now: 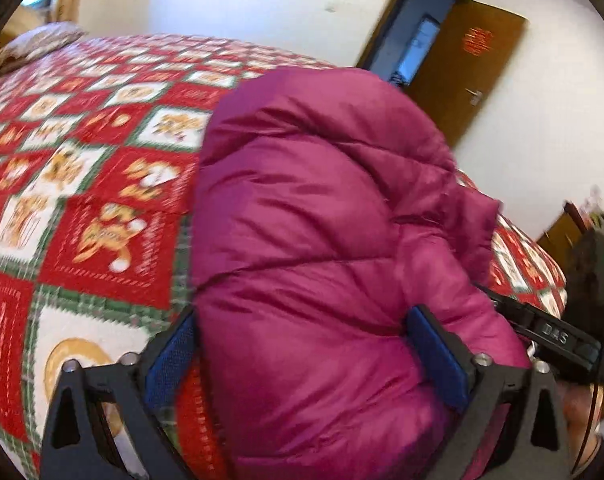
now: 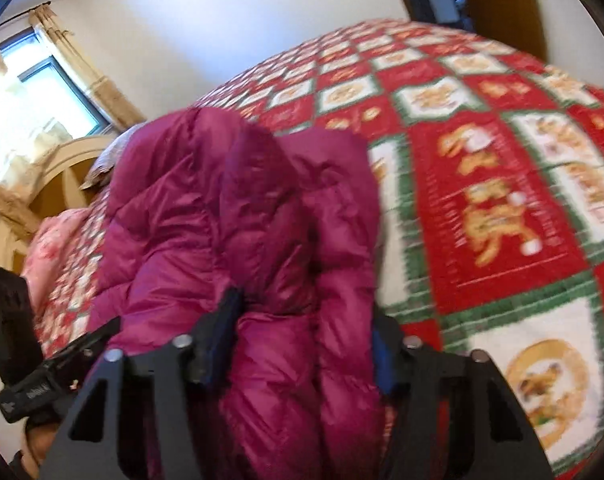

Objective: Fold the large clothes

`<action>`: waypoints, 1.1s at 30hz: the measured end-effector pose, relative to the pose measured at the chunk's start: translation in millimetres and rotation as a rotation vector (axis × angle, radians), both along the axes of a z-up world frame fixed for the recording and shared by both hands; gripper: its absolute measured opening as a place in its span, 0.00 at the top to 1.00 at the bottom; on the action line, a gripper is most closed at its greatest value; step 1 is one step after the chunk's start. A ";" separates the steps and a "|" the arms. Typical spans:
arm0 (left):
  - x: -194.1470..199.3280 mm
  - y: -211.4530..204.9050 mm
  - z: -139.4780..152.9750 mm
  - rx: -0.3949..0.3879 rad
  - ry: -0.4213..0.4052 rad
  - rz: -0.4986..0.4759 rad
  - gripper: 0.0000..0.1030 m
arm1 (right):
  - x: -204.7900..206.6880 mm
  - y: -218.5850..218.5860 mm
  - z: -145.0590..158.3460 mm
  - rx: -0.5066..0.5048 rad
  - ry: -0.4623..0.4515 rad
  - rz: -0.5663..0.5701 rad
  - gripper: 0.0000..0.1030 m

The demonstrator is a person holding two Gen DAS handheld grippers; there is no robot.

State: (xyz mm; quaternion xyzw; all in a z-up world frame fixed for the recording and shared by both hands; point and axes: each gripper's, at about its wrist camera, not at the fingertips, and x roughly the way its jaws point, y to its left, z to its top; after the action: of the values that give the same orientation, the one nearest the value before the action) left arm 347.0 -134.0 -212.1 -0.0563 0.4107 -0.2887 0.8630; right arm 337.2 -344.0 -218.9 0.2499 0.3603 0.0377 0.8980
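Left wrist view is showing the left gripper [image 1: 302, 356] clamping a thick bundle of the magenta puffer jacket [image 1: 326, 240], its two blue-padded fingers [image 1: 438, 364] pressing into the quilted fabric from either side, with the padding bulging up and forward between them. The jacket is filling the middle of this view and is sitting over the red, white and green patterned bedspread [image 1: 94, 184], which is spreading out to the left and behind it. At the far right the right gripper [image 1: 554, 340] is showing as a black body close beside the jacket's edge. A brown wooden door [image 1: 466, 76] is standing open against the white wall behind the bed, and a pillow [image 1: 34, 46] is lying at the far left corner of the bed. In the right wrist view the right gripper [image 2: 306, 344] is likewise closing on a fold of the same jacket [image 2: 238, 208], one dark finger [image 2: 222, 332] digging into the fabric on the left while the other is mostly hidden behind the bulging padding. Here the jacket is heaped in bunched layers over the bedspread [image 2: 494, 200], near its left edge in this view. The left gripper [image 2: 42, 384] is appearing at the lower left, just beside the jacket. A window [image 2: 34, 96] with pale curtains [image 2: 90, 72] is glowing behind, and a pink floral pillow [image 2: 54, 248] is resting near the cream headboard [image 2: 62, 160]. Both views are blurred.
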 end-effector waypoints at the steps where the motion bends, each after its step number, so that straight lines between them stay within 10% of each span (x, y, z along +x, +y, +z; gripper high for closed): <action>1: -3.6 -4.0 2.0 0.011 -0.015 -0.017 0.27 | 0.6 -0.4 -0.5 0.019 -0.001 0.017 0.59; 8: -28.3 -8.0 36.4 0.130 -0.102 0.010 0.72 | -19.4 13.5 20.6 0.016 -0.096 0.052 0.81; 20: -66.9 62.9 93.9 0.104 -0.218 0.104 0.76 | -21.8 75.9 64.9 0.007 -0.221 0.182 0.82; 33: -79.2 136.0 88.9 0.132 -0.226 0.216 0.76 | -2.7 144.9 64.4 0.001 -0.213 0.315 0.82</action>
State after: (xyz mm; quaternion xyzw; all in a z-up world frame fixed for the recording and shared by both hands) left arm 267.8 2.0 -123.2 -0.0103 0.3209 -0.1710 0.9315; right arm 334.5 -199.1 -154.5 0.1854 0.2978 0.2040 0.9140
